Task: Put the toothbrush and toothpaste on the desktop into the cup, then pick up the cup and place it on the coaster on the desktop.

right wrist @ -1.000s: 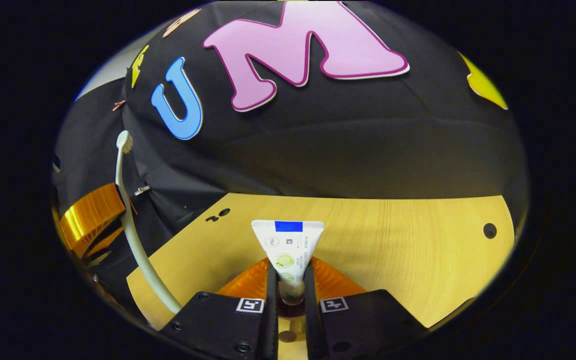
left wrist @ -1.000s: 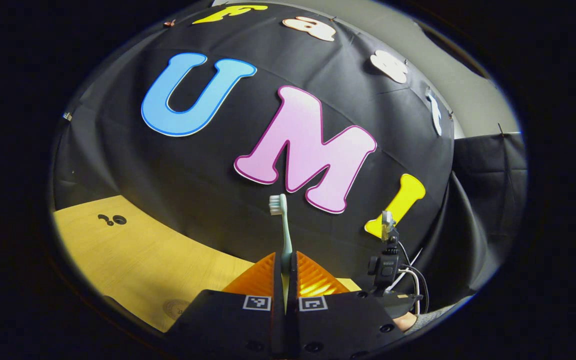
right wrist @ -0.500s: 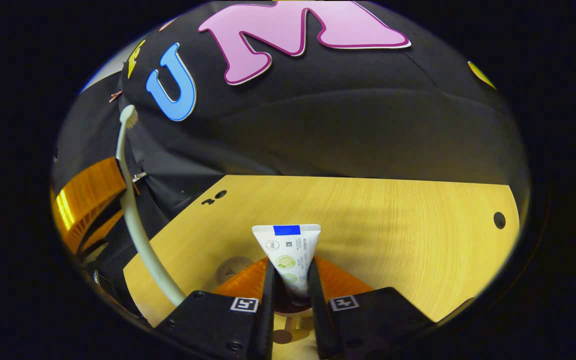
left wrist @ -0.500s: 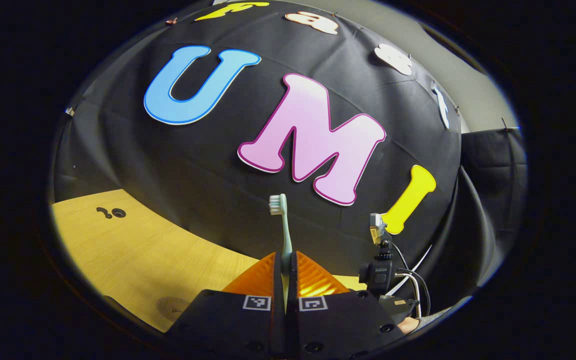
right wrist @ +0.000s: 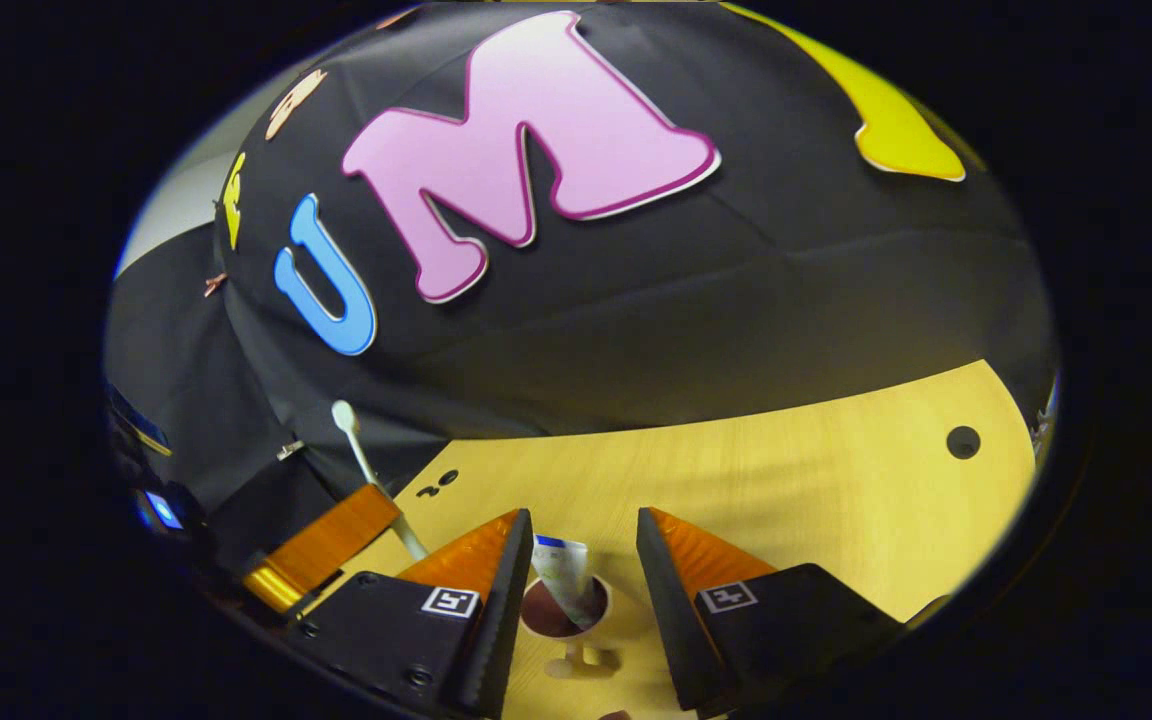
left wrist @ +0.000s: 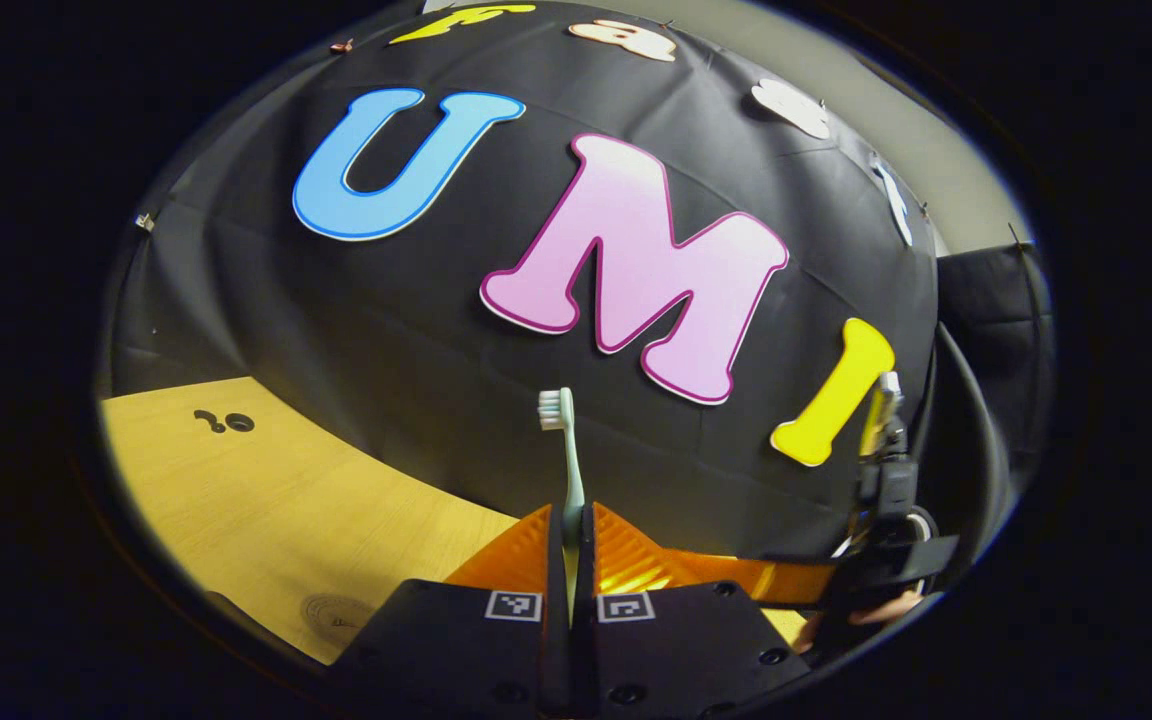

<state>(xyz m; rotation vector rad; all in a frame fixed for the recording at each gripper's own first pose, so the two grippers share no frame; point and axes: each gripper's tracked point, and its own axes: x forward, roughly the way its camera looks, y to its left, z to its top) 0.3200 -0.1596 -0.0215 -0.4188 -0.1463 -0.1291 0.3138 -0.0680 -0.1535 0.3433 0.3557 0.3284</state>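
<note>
My left gripper is shut on a pale green toothbrush, which stands upright with its bristled head on top. My right gripper is open above a small cup with a white rim and a dark inside. A white toothpaste tube leans in the cup, touching neither finger. To the right gripper's left, the left gripper holds the toothbrush over the table edge. In the left gripper view the right gripper reaches in from the right. A round coaster lies on the wooden desktop at the lower left.
The desktop has a round hole at the right and small holes near the back edge. The black booth wall rises close behind the table. A hand holds the right gripper at the lower right of the left gripper view.
My right gripper has opened and let go of the toothpaste tube, which now stands in the cup. The left gripper still holds the toothbrush, and the right gripper sits closer to it.
</note>
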